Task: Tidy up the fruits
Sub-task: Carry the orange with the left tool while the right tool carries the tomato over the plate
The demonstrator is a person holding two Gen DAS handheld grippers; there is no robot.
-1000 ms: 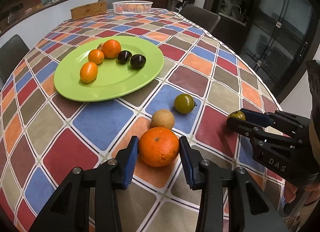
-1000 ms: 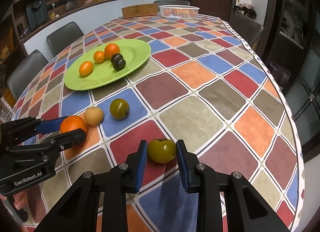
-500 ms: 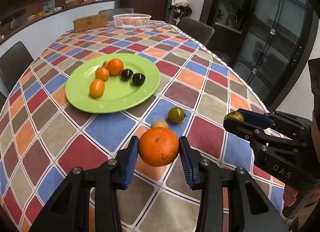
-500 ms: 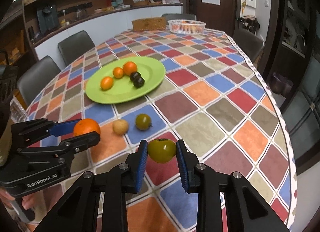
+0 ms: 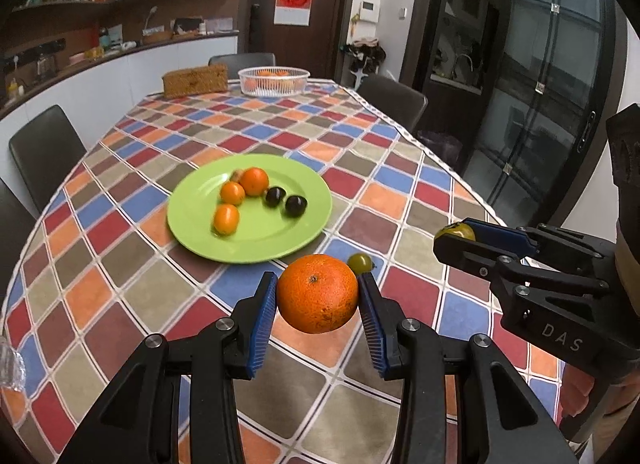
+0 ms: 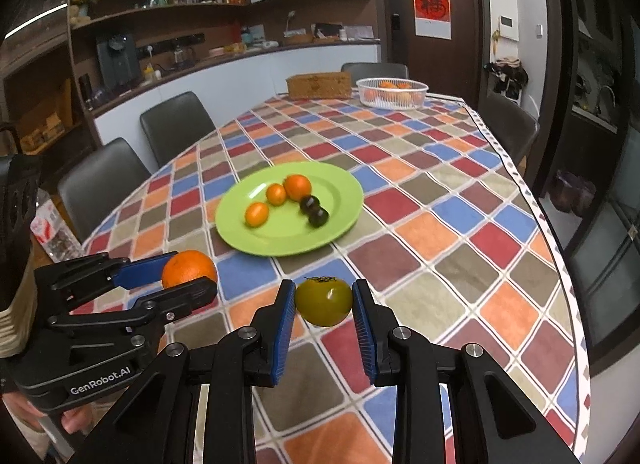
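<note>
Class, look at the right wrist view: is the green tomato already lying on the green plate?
No, the green tomato sits between the right gripper fingers, short of the green plate.

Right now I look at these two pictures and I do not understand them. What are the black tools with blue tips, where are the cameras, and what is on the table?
There is no robot here. A person holds a two-finger gripper in each hand, and each gripper carries a wide-angle camera that looks forward along its fingers. So each picture shows one gripper from behind and the other gripper at its side.

In the left camera's picture, the left gripper is shut on a large orange, held above the table. In the right camera's picture, the right gripper is shut on a green tomato.

On the checked tablecloth lies a green plate with three small orange fruits and two dark ones. Near the plate sits a small green fruit. At the far end stands a white basket.
</note>
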